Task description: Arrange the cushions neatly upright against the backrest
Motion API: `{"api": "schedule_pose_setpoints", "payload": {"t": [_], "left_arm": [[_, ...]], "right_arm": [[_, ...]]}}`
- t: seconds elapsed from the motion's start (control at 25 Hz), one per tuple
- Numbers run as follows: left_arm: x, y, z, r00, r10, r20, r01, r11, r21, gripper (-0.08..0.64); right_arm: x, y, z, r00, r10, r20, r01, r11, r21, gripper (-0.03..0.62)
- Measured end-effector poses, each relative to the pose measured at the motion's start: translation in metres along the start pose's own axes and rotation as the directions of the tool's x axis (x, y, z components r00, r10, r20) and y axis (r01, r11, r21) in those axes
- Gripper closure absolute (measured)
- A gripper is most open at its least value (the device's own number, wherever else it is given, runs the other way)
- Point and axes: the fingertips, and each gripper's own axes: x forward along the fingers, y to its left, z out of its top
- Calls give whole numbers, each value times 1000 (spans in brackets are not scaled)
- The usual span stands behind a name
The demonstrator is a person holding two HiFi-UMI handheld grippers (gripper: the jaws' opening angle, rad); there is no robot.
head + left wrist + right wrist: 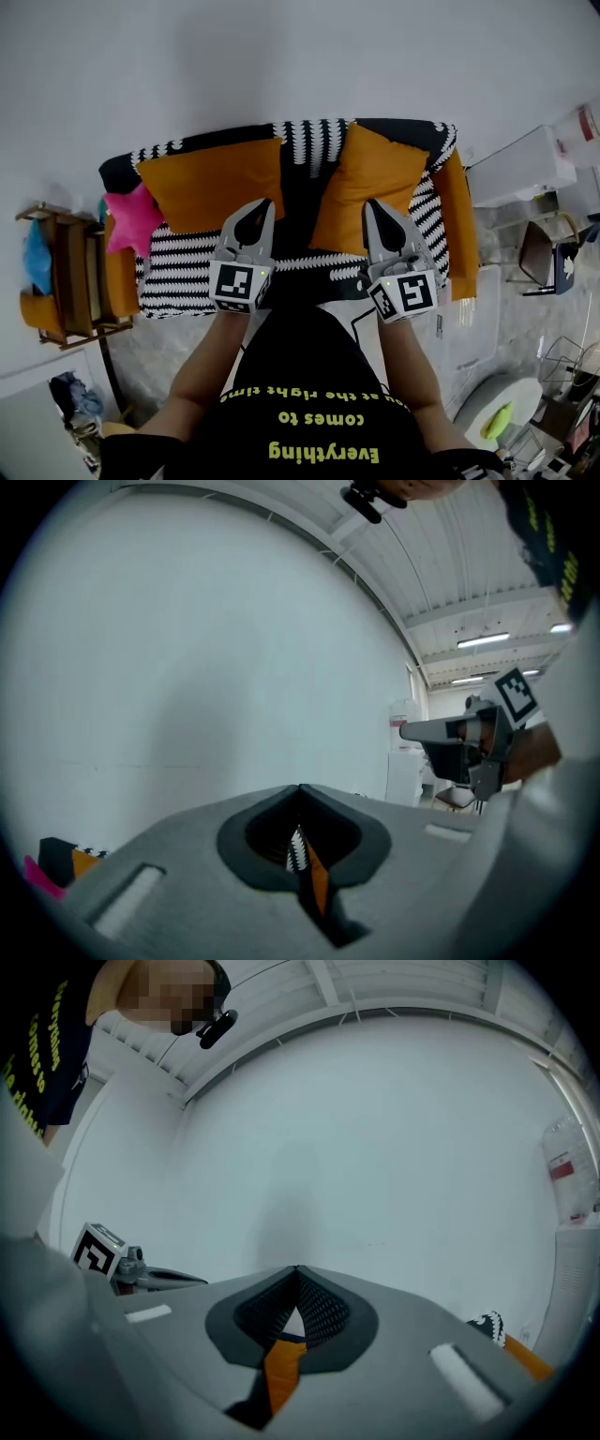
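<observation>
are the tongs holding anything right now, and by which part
Nothing is held: the left tongs and the right tongs are both shut with nothing between them.

Wooden rack [75, 274] left — white cabinet [520, 169] right

left orange cushion [214, 183] | right orange cushion [373, 183] | both against backrest [314, 136]

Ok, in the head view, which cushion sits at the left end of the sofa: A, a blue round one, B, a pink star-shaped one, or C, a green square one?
B: a pink star-shaped cushion shows at the left end of the sofa.
</observation>
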Motion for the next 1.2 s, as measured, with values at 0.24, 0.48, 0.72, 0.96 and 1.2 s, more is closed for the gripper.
{"api": "schedule_pose_setpoints", "payload": {"t": [0.24,0.48,0.72,0.96,1.2], "left_arm": [[35,7,16,999,-49,20,48,998,36,560],[53,3,20,1000,13,17,-14,999,40,560],[90,-20,20,982,190,18,-190,981,40,560],[103,-59,24,915,401,35,-401,916,-4,560],[102,-94,25,880,468,79,-468,884,-20,561]], "right_arm": [[-2,-43,3,993,-113,18,113,994,-4,581],[-7,-91,7,992,-122,22,122,993,5,581],[0,-169,3,1000,-23,-3,23,1000,5,581],[-7,-252,8,994,105,-41,-104,994,32,581],[3,-276,-1,980,194,-52,-193,981,33,581]]}}
